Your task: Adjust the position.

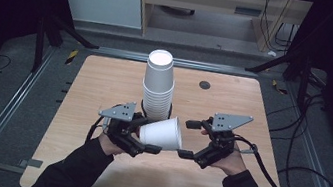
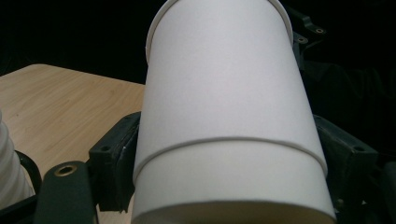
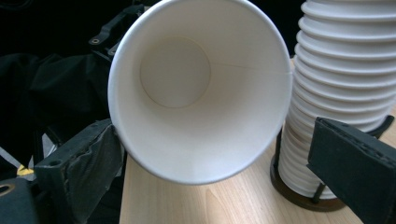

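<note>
Above the table [image 1: 106,79] — left tongs [image 1: 149,141] clamp sideways cup [image 1: 162,132] | right tongs [image 1: 188,138] released, just beside its rim.

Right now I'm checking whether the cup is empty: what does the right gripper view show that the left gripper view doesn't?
Right gripper view: the paper cup's open mouth and bare inside bottom, with the cup stack in its black holder beside it. Left gripper view: the cup's outer wall, clamped between the left gripper's fingers, rim pointing away. Both: the white cup, part of the stack, the wooden table.
</note>
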Demonstrator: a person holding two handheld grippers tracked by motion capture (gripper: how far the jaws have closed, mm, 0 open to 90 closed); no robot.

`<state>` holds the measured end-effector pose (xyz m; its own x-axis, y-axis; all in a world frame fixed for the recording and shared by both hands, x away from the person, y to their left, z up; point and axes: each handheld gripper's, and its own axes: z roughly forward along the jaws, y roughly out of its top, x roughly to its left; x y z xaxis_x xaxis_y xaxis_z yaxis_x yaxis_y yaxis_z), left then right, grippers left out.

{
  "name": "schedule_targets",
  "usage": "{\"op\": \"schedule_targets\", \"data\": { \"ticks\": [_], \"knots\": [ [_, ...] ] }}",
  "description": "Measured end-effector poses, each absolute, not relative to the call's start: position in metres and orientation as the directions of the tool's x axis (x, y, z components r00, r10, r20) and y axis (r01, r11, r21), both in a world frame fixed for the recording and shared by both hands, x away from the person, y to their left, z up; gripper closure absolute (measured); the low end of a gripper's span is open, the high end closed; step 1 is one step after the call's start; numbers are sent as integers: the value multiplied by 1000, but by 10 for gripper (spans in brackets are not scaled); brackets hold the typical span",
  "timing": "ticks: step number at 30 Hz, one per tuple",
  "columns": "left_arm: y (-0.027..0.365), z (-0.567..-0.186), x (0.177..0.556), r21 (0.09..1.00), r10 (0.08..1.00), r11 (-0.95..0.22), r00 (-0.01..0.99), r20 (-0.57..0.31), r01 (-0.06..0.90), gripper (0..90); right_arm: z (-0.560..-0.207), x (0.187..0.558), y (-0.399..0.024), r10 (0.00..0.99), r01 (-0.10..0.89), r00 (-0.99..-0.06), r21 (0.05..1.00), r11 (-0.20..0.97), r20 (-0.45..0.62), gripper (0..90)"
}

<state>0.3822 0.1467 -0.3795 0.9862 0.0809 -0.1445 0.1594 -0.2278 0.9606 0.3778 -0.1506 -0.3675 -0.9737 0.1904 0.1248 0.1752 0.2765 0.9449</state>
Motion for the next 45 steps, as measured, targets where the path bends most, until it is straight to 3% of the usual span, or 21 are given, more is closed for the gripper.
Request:
{"op": "schedule_targets", "data": {
  "ticks": [45],
  "knots": [
    [131,-381,381,943,54,-304,991,-124,135,203,-379,380,-134,139,213,-974,932,293,179,63]
  ]
}}
